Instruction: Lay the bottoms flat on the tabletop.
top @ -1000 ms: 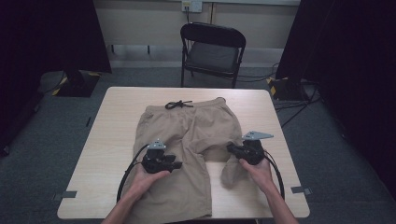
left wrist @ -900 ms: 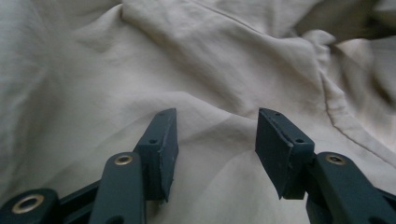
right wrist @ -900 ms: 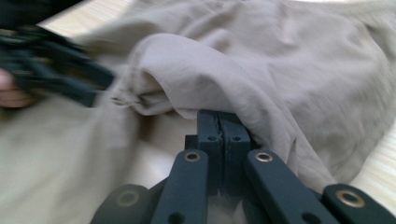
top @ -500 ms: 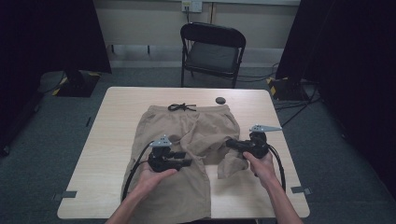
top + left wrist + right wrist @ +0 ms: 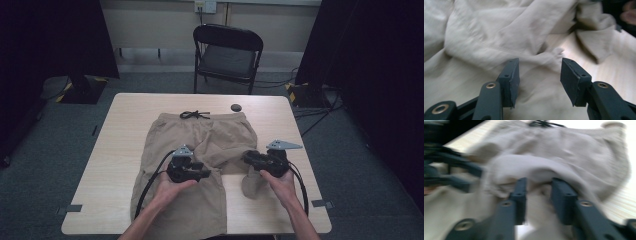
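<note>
On the wooden table [image 5: 125, 130], my khaki shorts [image 5: 200, 140] lie waistband away from me, the right leg bunched up. My left gripper [image 5: 537, 72] hovers over the left leg, jaws apart and empty. My right gripper [image 5: 537, 192] has just been opening, a fold of cloth between its loosened jaws.

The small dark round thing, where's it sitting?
In the high view the disc lies on the table near its far edge, just beyond the shorts.
</note>
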{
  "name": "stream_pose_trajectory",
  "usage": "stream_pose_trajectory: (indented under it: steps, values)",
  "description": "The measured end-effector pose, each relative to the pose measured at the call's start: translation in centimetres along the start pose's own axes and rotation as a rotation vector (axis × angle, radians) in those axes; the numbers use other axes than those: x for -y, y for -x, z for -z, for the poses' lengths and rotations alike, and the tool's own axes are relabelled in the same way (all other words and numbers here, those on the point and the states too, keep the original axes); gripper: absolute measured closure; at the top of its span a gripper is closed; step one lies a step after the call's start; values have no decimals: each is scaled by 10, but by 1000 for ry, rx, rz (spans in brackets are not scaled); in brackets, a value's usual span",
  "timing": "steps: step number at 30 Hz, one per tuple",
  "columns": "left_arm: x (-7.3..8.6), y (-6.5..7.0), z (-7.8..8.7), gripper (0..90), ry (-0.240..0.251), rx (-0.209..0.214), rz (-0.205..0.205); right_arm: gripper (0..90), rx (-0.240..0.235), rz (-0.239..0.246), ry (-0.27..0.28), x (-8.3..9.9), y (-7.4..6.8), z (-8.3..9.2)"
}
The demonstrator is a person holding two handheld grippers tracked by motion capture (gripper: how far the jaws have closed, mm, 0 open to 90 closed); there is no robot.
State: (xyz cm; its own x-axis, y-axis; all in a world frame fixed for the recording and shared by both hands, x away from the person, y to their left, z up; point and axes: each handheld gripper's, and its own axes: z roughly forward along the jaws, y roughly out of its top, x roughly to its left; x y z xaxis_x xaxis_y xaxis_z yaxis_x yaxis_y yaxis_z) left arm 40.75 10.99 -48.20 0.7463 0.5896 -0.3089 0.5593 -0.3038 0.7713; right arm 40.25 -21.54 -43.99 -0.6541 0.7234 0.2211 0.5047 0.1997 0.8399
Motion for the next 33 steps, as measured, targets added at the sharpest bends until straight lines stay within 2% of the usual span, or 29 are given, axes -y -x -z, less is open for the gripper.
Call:
stream_pose_trajectory:
  steps: [3,4,5,6,7,8,10,13,15,16,19,20,21,24,25,26,27,29,33]
  values:
    - [6,-7,-3,494,-20,-24,6,769,-55,40,-53,2,-10,-4]
    - [8,-9,-4,494,-34,-28,4,762,-52,49,-80,4,-11,-9]
    - [8,-9,-4,494,-34,-28,4,747,-37,55,-107,6,-10,-15]
    - [11,-11,-5,494,-45,-36,8,716,0,60,-132,9,-8,-22]
    - [11,-11,-5,493,-45,-36,8,716,0,60,-132,9,-8,-22]
    - [13,-12,-6,494,-30,-33,18,650,47,61,-140,10,-1,-32]
    - [13,-13,-5,493,-33,-33,14,583,78,62,-143,11,5,-39]
    - [13,-13,-5,491,-33,-32,12,536,117,69,-172,14,11,-50]
    - [14,-14,-4,490,-35,-32,8,527,125,81,-185,16,12,-54]
    - [15,-13,-4,489,-23,-30,19,524,155,117,-206,19,10,-58]
    - [17,-15,-4,489,-12,-21,20,532,185,162,-215,22,7,-62]
    - [17,-15,-4,489,-13,-21,17,566,200,184,-215,23,6,-63]
    - [17,-15,-4,490,-13,-21,17,566,200,184,-215,23,6,-63]
    - [17,-14,-4,490,-11,-30,12,694,228,231,-220,24,4,-60]
    - [17,-14,-4,490,-11,-30,12,694,228,231,-220,24,4,-60]
    - [17,-14,-4,490,-7,-30,16,788,232,225,-227,26,2,-56]
    - [17,-14,-4,490,-7,-30,16,818,224,211,-225,26,2,-54]
    - [17,-14,-4,490,-6,-34,16,872,182,161,-222,28,3,-47]
    - [17,-14,-4,493,-13,-40,9,882,76,102,-205,34,-4,-31]
